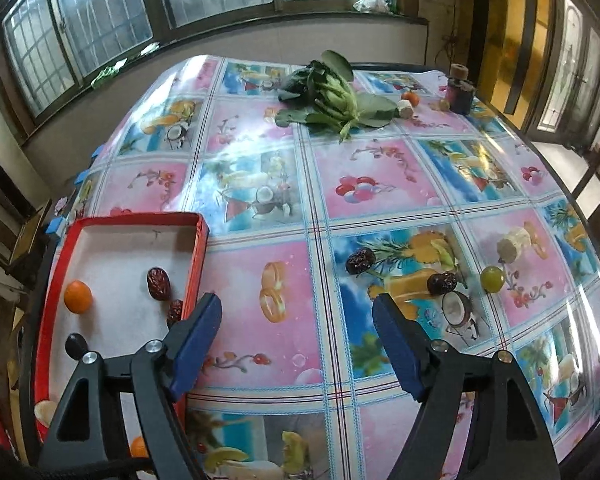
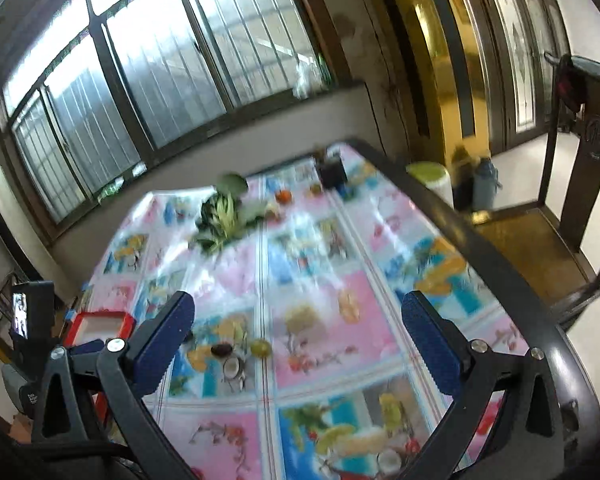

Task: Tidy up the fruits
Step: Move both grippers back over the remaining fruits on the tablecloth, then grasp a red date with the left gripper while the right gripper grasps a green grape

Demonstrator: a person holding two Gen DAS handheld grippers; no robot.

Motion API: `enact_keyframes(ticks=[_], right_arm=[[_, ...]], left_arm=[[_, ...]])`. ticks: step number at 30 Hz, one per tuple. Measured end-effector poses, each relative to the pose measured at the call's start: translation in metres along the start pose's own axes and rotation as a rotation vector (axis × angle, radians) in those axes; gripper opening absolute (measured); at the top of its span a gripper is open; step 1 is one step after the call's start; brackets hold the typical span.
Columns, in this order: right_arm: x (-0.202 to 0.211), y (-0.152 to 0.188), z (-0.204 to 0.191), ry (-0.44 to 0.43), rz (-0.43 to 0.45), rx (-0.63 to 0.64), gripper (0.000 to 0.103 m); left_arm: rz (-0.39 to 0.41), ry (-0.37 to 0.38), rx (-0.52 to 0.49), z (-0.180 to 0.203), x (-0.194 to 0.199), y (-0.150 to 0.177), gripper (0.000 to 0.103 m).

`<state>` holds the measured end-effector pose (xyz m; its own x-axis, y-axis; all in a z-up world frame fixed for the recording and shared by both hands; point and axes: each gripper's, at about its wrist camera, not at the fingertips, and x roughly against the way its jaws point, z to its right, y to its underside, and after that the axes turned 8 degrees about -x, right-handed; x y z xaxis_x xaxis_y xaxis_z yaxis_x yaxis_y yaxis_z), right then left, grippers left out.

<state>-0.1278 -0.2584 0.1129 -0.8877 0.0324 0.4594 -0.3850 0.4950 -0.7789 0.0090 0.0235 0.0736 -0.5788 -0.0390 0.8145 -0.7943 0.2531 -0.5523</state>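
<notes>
Barred windows (image 1: pixel 99 12) run along the far wall behind a table (image 1: pixel 267 400) covered in a glossy cloth printed with fruit pictures. At its near left corner sits one red tray (image 1: pixel 197 256) with a white floor. Inside it lie one orange (image 1: pixel 78 297) and two dates (image 1: pixel 158 283), the second date touching the right wall just beside the left gripper's fingertip. A pale piece shows at the tray's near corner, too hidden to name.

Loose on the cloth, to the right, are two more dates (image 1: pixel 360 260), well apart from the tray, and one green grape (image 1: pixel 492 278) just beside the nearer of them. Close by stands one pale cut chunk (image 1: pixel 512 246). At the far end lie one bunch of leafy greens (image 1: pixel 336 96), one small orange fruit (image 1: pixel 410 98) and one dark jar (image 1: pixel 460 92).

Left gripper (image 1: pixel 297 306) hangs over the cloth beside the tray, jaws spread wide, holding nothing. Right gripper (image 2: pixel 297 312) is tilted above the table, jaws likewise wide apart and empty, with a date and the grape between its fingers in that blurred view.
</notes>
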Motion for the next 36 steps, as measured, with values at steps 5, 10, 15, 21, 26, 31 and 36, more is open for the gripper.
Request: enact_keyframes(ticks=[5, 10, 15, 21, 26, 31, 36], right_arm=[[-0.034, 0.012, 0.014, 0.094, -0.178, 0.03, 0.103], [-0.057, 0.015, 0.007, 0.13, -0.258, 0.077, 0.103], [-0.088, 0.027, -0.018, 0.088, -0.338, 0.199, 0.085], [-0.115, 0.04, -0.039, 0.039, -0.401, 0.285, 0.067], [-0.131, 0.044, -0.043, 0.017, -0.44, 0.322, 0.059], [-0.141, 0.048, -0.039, -0.008, -0.472, 0.309, 0.049], [-0.144, 0.05, -0.041, -0.015, -0.474, 0.315, 0.048]], left_arm=[[-0.028, 0.007, 0.014, 0.0, -0.01, 0.006, 0.078], [-0.083, 0.053, 0.012, 0.005, -0.027, 0.009, 0.078], [-0.11, 0.101, -0.035, 0.007, -0.043, -0.001, 0.078], [-0.139, 0.162, -0.114, 0.006, -0.062, -0.016, 0.077], [-0.158, 0.196, -0.253, 0.018, -0.074, -0.026, 0.077], [-0.165, 0.255, -0.291, 0.02, -0.085, -0.034, 0.068], [-0.163, 0.286, -0.3, 0.015, -0.094, -0.04, 0.066]])
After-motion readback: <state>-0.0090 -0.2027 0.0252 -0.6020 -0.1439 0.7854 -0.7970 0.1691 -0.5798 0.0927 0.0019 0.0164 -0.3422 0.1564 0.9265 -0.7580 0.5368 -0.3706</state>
